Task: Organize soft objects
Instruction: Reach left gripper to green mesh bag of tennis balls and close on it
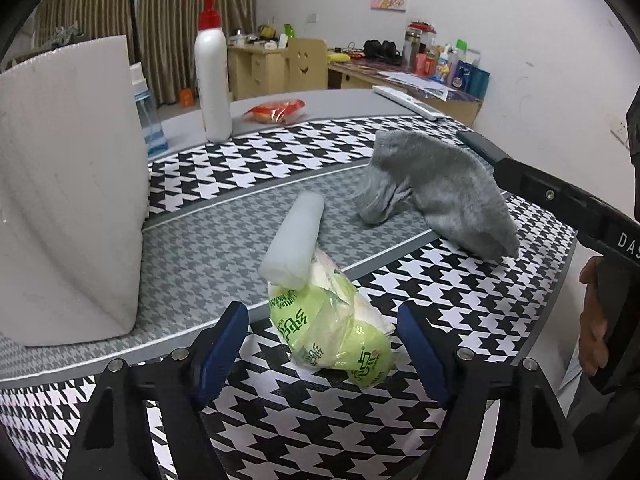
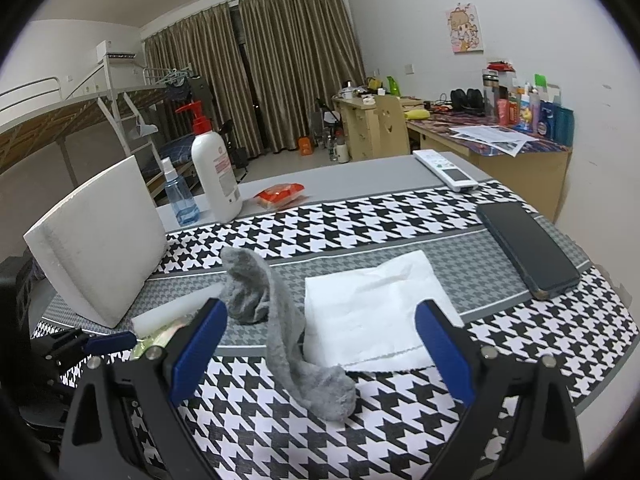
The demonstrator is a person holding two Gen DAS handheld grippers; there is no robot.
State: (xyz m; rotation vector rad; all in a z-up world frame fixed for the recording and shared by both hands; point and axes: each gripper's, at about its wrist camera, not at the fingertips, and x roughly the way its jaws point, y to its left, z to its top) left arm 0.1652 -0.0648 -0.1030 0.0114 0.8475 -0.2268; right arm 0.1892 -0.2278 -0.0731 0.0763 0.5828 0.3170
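Note:
A green plastic-wrapped tissue pack (image 1: 332, 332) lies on the houndstooth cloth between the blue pads of my left gripper (image 1: 322, 346). The jaws stand apart, with a gap on each side of the pack. A white foam roll (image 1: 294, 236) rests with one end on the pack. Beyond it, a crumpled grey sock (image 1: 440, 192) stands in a hump. In the right wrist view the grey sock (image 2: 280, 320) rises between the wide-open fingers of my right gripper (image 2: 320, 344), touching neither pad. A folded white tissue (image 2: 372, 308) lies flat just behind the sock.
A white foam block (image 1: 68, 184) leans upright at the left. Behind it stand a spray bottle (image 1: 150, 120) and a pump bottle (image 1: 212, 68), with a red packet (image 1: 276, 110) nearby. A dark phone (image 2: 524, 248) and a remote (image 2: 444, 170) lie at the right.

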